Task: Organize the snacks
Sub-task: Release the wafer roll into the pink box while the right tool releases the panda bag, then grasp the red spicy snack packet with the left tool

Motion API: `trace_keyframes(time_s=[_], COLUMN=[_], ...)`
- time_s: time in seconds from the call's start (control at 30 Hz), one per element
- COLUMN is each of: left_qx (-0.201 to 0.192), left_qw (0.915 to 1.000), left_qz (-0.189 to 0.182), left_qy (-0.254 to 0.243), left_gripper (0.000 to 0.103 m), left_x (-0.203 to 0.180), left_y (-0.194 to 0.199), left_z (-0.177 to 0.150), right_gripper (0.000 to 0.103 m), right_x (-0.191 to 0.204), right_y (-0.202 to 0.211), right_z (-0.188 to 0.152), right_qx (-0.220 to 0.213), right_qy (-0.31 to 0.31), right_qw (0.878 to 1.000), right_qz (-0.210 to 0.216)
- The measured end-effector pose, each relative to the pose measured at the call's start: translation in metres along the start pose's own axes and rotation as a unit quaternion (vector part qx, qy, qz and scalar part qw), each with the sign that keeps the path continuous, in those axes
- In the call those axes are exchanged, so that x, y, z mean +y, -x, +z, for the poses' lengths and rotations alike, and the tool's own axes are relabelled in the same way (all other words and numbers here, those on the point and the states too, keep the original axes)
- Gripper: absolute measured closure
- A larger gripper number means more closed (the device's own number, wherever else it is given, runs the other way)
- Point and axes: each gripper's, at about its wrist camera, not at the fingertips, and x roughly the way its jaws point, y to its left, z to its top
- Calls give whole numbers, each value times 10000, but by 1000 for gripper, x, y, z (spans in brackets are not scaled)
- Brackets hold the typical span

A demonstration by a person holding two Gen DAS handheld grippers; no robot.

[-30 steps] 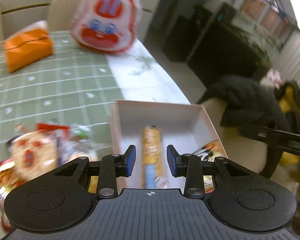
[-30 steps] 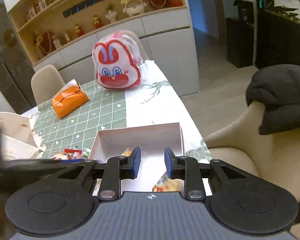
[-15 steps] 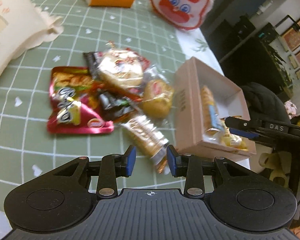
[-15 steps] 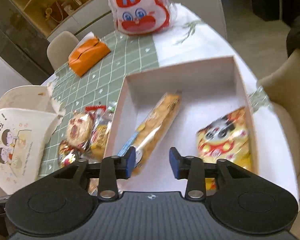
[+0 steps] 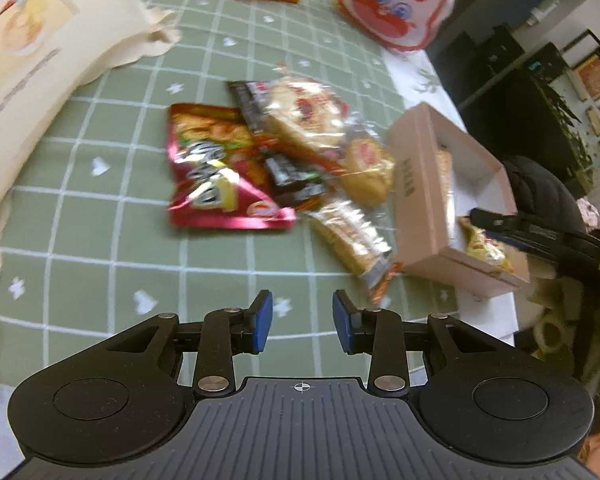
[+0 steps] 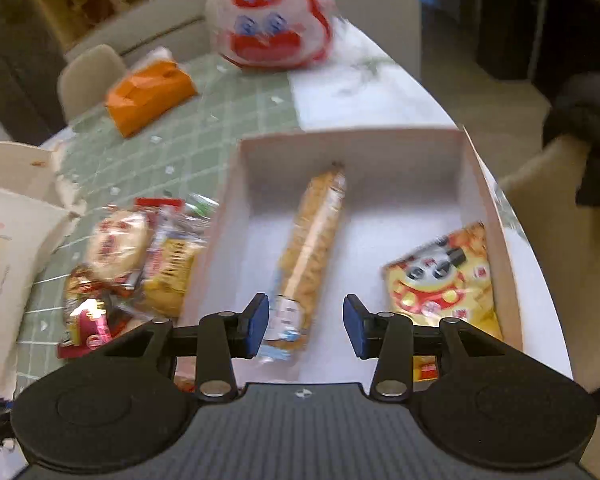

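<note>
Snacks [image 5: 284, 160] are seen heaped on the green checked tablecloth [image 5: 100, 240] at about twelve o'clock from the left gripper [image 5: 302, 322], just left of the pale cardboard box [image 5: 416, 196]; a second ago this view was filled by the box itself, and half a second ago the heap lay closer to the blue pads. At the pile's left a red foil packet [image 5: 216, 172] is spread flat, a round cake in clear wrap [image 5: 304, 116] lies at its far side, and a long cracker sleeve [image 5: 352, 240] lies at its right, touching the box wall. The left gripper's jaws are held apart over bare cloth with nothing between them, their gap hardly altered since the earlier pictures. At three o'clock in that view the right gripper [image 5: 540, 236] is seen reaching over the box. In the right wrist view the box [image 6: 380, 140] now fills the middle, whereas a second ago only its far part showed. A long biscuit pack [image 6: 312, 248] lies inside at twelve o'clock, and a yellow panda bag [image 6: 440, 280] lies at two o'clock against the right wall, both as half a second ago. The right gripper [image 6: 306, 326] has just been opening; the near end of the biscuit pack shows between its pads, and touch cannot be told. A rabbit-faced bag [image 6: 272, 16] stands far off.
</note>
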Motion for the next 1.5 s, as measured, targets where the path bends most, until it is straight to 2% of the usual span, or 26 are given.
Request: trace_keyframes(time_s=[0.13,0.27,0.43,0.53,0.57,0.63,0.8,1.0,1.07,1.1,1.17,1.23,1.3,1.37,1.43,1.5], left_qx=[7,-85,-240,-349,-412,-523,-475,-282,-360,-397,-532,-525,-283,-173,-126,-91], left_qw=[9998,9996,9989,9984,9981,9975,9967,9980,9972,9965,9943,9927,9939,9945,9950,9958], left_qz=[134,157,202,163,118,32,-124,-326,-504,-621,-830,-1001,-1000,-1031,-964,-878], left_qy=[152,235,350,421,441,481,646,463,410,400,406,413,379,112,-209,-257], left_gripper=[66,66,66,66,66,66,66,67,67,65,53,47,40,30,28,26], left_x=[16,32,57,74,78,87,102,102,102,101,99,97,90,80,72,71], left_y=[2,9,24,29,28,23,-10,-47,-53,-56,-60,-64,-65,-59,-60,-66], left_z=[-1,2,5,13,18,31,67,91,93,94,94,96,100,100,98,99], right_gripper=[57,55,55,56,58,79,80,80,80,80,80,80,80,80,80,80], right_x=[50,104,153,173,178,186,190,184,181,180,177,173,171,169,168,167], right_y=[21,12,-11,-30,-39,-56,-75,-74,-74,-74,-74,-74,-74,-74,-74,-75], right_z=[-15,-34,-40,-34,-33,-30,-37,-42,-44,-45,-47,-49,-51,-52,-53,-53], right_qx=[-381,-285,-101,-57,-22,87,321,173,108,87,46,13,-6,-33,-41,-41], right_qy=[955,1762,1970,1932,1919,1924,1842,1698,1641,1608,1546,1468,1398,1351,1291,1252], right_qw=[9945,9831,9774,9783,9790,9804,9818,9846,9855,9860,9868,9876,9884,9889,9895,9898], right_qz=[220,417,766,754,692,404,346,384,417,437,488,553,589,614,644,677])
